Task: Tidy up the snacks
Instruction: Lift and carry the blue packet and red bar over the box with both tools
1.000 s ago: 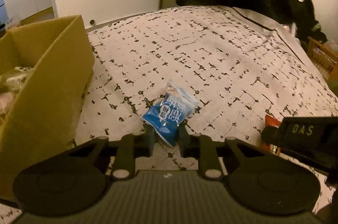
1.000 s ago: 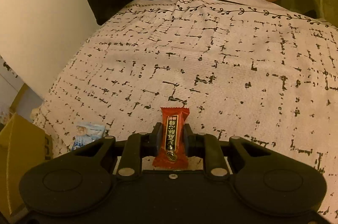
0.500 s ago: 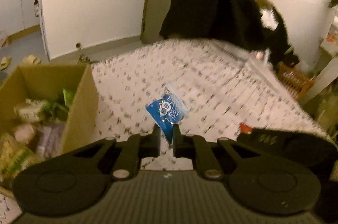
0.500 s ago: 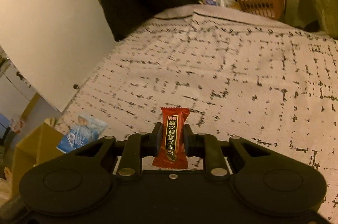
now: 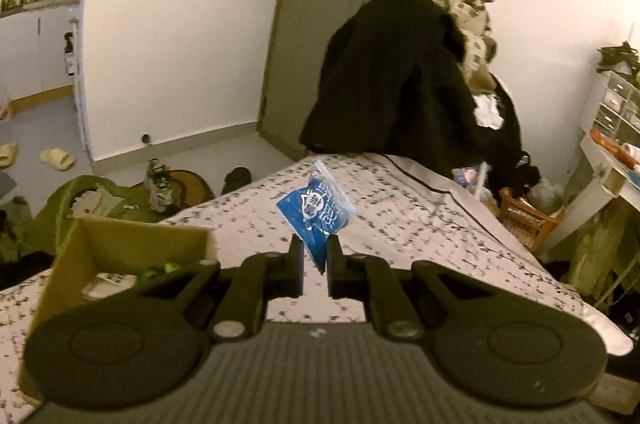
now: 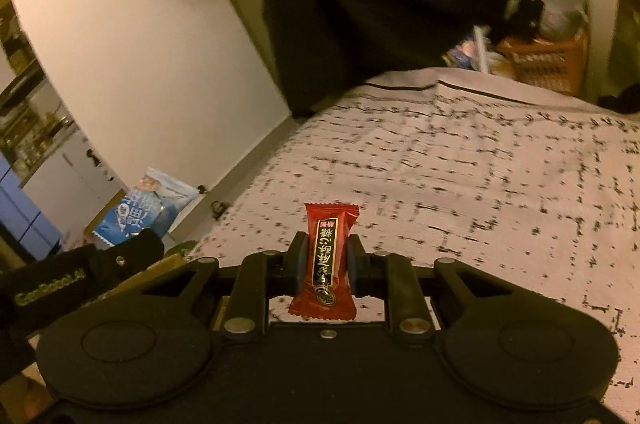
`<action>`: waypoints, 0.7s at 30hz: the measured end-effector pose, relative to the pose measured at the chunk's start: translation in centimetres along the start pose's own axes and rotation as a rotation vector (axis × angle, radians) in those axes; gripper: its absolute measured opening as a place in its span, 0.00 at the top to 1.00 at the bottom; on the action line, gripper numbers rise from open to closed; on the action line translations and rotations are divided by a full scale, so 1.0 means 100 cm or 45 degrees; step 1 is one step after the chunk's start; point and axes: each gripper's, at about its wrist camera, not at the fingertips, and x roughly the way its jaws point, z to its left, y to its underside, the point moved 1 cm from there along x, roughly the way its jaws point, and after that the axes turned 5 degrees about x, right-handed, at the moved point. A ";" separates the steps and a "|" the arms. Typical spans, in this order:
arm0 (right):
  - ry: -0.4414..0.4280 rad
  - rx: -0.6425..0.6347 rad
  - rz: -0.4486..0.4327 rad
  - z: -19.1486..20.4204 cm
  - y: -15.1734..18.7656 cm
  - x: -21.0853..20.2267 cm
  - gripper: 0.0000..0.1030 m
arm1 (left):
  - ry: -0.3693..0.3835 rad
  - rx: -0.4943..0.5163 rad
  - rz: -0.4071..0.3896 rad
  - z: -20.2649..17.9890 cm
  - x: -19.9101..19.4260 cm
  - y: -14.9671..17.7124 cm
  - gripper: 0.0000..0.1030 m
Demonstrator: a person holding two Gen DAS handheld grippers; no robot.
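My left gripper is shut on a blue snack packet and holds it in the air above the patterned bed. The cardboard box with snacks inside sits on the bed to the lower left of it. My right gripper is shut on a red candy bar, held upright above the bed. In the right wrist view the blue packet and the left gripper show at the left.
Dark clothes hang over the far end of the bed. An orange basket stands beyond the bed. Shoes and a green bag lie on the floor. Shelves stand at the right.
Both grippers have lifted their snacks off the bed and risen. The left one has tilted up, so the box now lies below and to its left.
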 end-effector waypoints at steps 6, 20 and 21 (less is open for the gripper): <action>-0.062 -0.036 -0.010 0.022 0.005 -0.003 0.80 | -0.037 -0.022 -0.043 0.024 -0.013 -0.005 0.92; -0.123 -0.048 -0.008 0.078 0.023 0.004 0.80 | -0.074 -0.106 -0.075 0.088 -0.026 -0.014 0.92; -0.127 -0.030 0.000 0.080 0.026 0.005 0.80 | -0.071 -0.110 -0.076 0.093 -0.026 -0.014 0.92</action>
